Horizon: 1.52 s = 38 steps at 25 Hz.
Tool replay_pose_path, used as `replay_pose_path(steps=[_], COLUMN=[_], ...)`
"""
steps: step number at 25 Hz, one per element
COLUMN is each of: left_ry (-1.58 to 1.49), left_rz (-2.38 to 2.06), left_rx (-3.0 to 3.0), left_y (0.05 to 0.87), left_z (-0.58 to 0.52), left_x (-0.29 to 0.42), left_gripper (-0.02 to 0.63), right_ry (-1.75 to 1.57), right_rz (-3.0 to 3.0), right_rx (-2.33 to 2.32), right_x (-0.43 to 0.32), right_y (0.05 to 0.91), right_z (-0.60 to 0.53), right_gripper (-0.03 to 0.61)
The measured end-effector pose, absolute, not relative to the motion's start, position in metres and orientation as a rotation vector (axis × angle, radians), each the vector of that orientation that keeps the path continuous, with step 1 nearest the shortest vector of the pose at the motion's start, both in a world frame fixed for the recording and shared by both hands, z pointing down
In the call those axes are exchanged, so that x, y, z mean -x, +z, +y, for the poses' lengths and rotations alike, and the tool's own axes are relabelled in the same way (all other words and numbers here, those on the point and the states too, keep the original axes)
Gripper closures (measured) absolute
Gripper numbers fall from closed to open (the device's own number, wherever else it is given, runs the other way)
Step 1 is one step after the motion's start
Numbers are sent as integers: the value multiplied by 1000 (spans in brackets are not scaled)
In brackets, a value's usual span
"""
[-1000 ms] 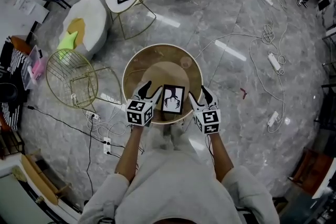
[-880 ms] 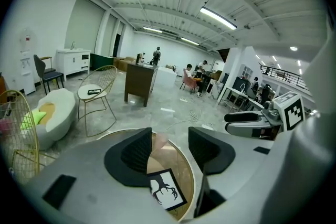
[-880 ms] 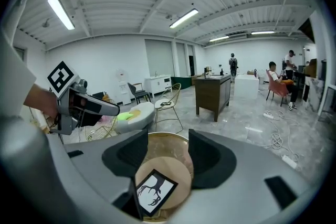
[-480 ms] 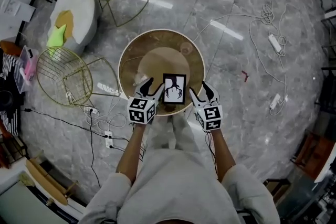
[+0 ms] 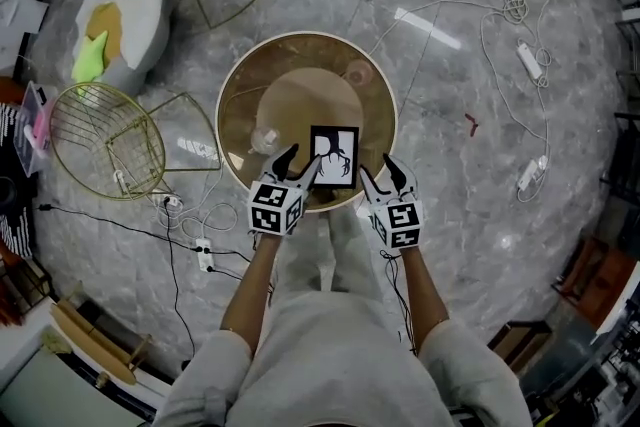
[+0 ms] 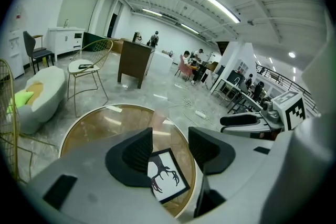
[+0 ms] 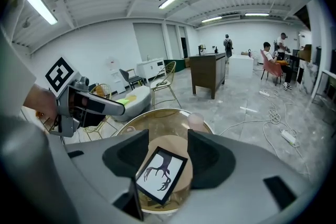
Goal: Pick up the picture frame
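Nearest, both claws are held low and level in front of the person's body, over the near rim of the round glass table (image 5: 305, 35).

Left claw (image 5: 297, 165): jaws apart, nothing clamped. Its own view looks down through the gap (image 6: 170, 147) onto the frame's near-left corner. Whether the inner finger touches that edge cannot be told.

Right claw (image 5: 380, 175): jaws also apart and empty (image 7: 168, 149). It sits just to the right of the frame, angled inward toward it.

Picture frame (image 5: 334, 156): black border, white sheet with a dark antler-like print. It lies flat on the glass, just ahead of both claws and between them, close to the table's near edge (image 7: 160, 173).

Judgement: a flat, thin frame offers only its edges to pinch, which likely explains one spread claw at each side. The pick-up looks not yet begun. Sliding on the smooth glass is the likely snag.

Past the frame, beyond the claws, a pale tumbler (image 5: 354, 73) stands toward the table's far side, well apart from the frame.

Farther out:
- A gold wire chair (image 5: 100, 140) is off to the left of the left claw.
- A power strip (image 5: 527, 60) and loose cable lie on the floor to the right of the right claw.
- A dark cabinet (image 6: 135, 63) stands far ahead.
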<state>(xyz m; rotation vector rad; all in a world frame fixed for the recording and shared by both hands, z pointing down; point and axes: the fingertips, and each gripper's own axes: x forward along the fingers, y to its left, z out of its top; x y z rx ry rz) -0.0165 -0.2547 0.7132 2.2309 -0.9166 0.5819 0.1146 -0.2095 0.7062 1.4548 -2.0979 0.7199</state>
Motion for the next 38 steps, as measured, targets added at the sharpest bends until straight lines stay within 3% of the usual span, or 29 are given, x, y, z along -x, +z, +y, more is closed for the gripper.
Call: replay_pose_path(steps=[38], left_ry=[821], left_rz=[-903], left_rx=[-1969], left_y=[943], left_z=[-199], left_x=[28], left_gripper=[420], right_ry=[973], right_rz=[-1898], right_rx=[-1277], right_x=[-102], right_y=[933], right_z=[-169], right_gripper=[405])
